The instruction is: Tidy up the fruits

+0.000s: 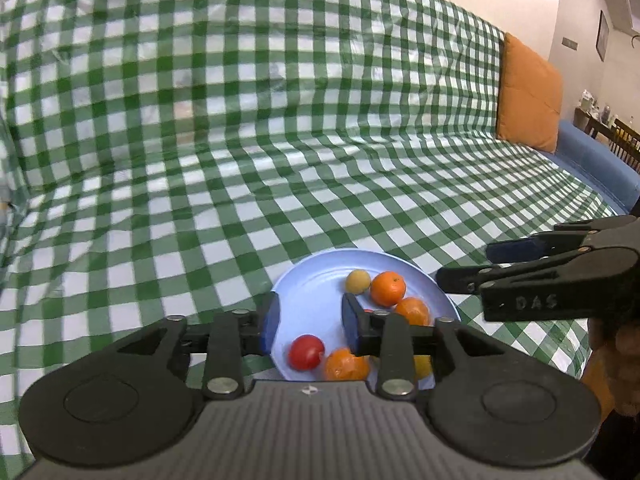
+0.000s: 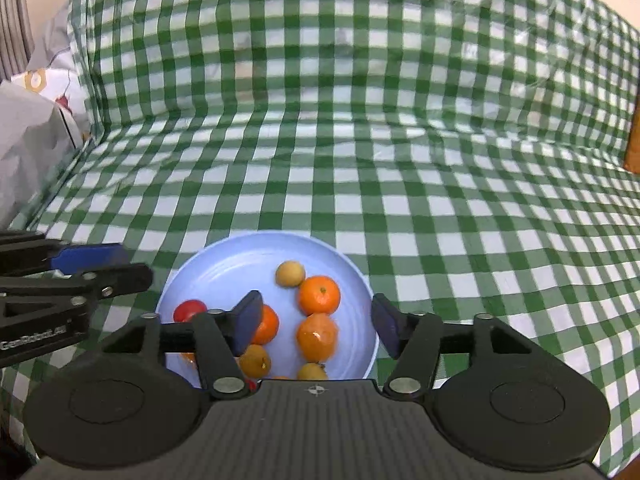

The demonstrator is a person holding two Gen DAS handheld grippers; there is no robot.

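Left wrist view: the left claw (image 1: 309, 322) hangs partly open over the near rim of the blue plate (image 1: 308, 280), holding nothing, with the red tomato (image 1: 306, 352) below the gap. All the fruit seems gathered on that plate, on a sofa under green checked cloth (image 1: 240, 140). Right wrist view: the right claw (image 2: 316, 326) gapes wider, empty, above an orange (image 2: 317, 336), probably so fruit drops clear.

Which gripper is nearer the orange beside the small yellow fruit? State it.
Right. The right gripper frames the orange between its open fingers; the left gripper sits off to its left, by the red tomato.
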